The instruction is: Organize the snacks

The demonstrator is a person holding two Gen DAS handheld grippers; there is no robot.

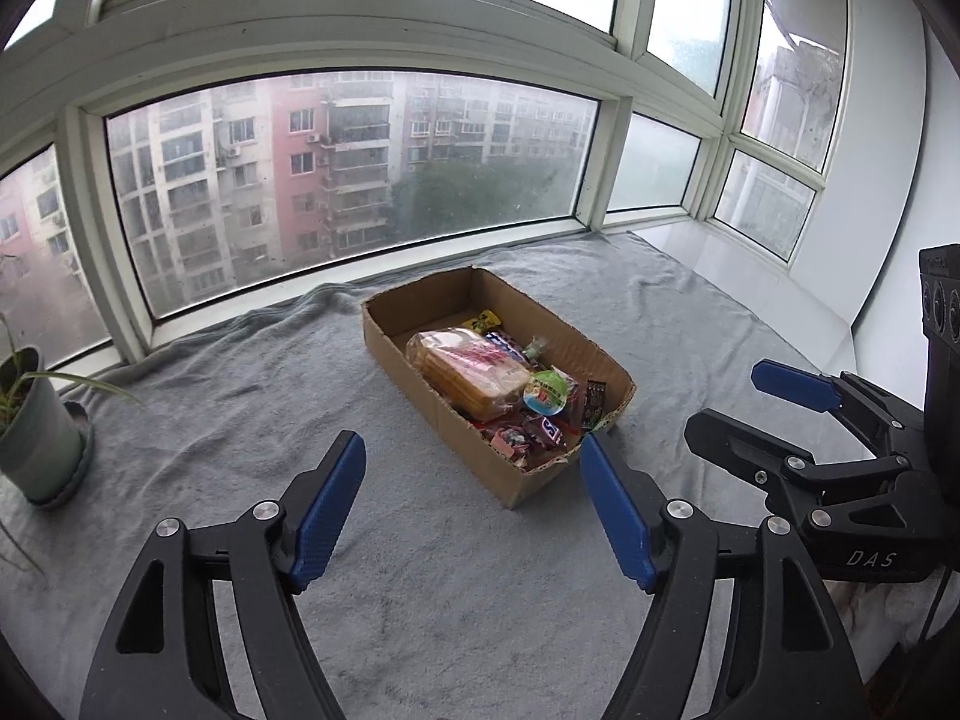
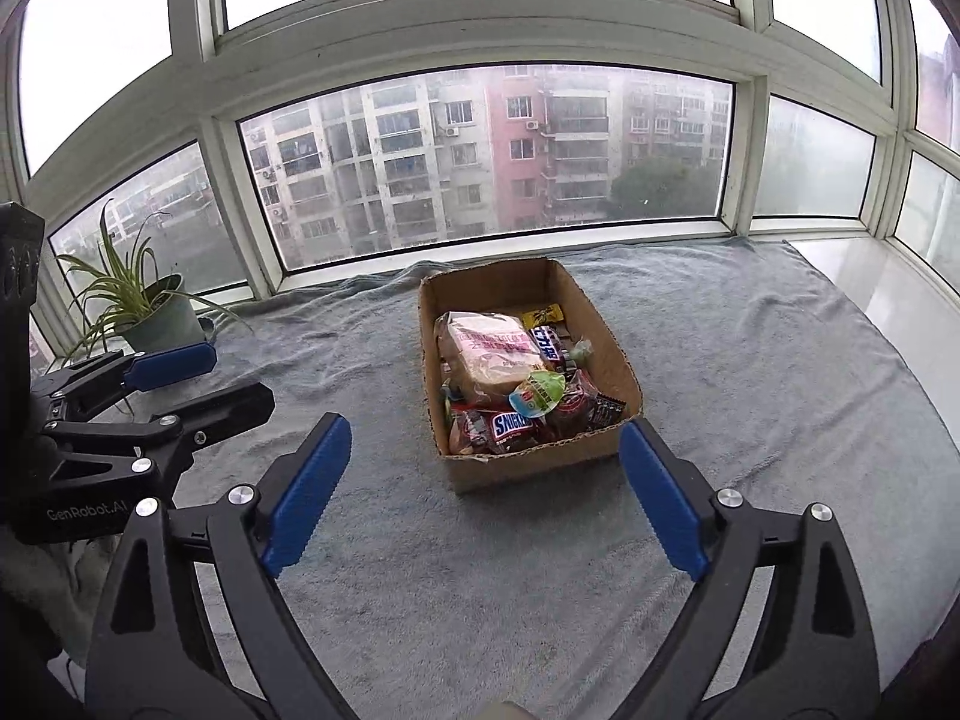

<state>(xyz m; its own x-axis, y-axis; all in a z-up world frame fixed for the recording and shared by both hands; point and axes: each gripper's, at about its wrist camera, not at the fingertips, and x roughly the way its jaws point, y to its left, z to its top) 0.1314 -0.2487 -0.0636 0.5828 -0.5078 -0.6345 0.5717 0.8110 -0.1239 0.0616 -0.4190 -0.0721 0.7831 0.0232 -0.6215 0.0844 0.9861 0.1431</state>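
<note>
An open cardboard box [image 1: 401,353] [image 2: 606,330] sits on a grey towel in front of the window. It holds a bagged loaf of sliced bread [image 1: 468,369] [image 2: 492,354], Snickers bars [image 2: 510,425], a round green-lidded cup [image 1: 543,393] [image 2: 537,393] and several other wrapped snacks. My left gripper [image 1: 474,450] is open and empty, just short of the box's near corner; it also shows in the right wrist view [image 2: 234,378]. My right gripper [image 2: 486,438] is open and empty before the box's near end; it also shows in the left wrist view [image 1: 729,402].
A potted spider plant [image 2: 144,300] [image 1: 36,426] stands at the left by the window. The grey towel [image 1: 240,396] [image 2: 780,390] covers the sill. Bare white sill [image 2: 870,282] lies at the right. Window panes run along the back.
</note>
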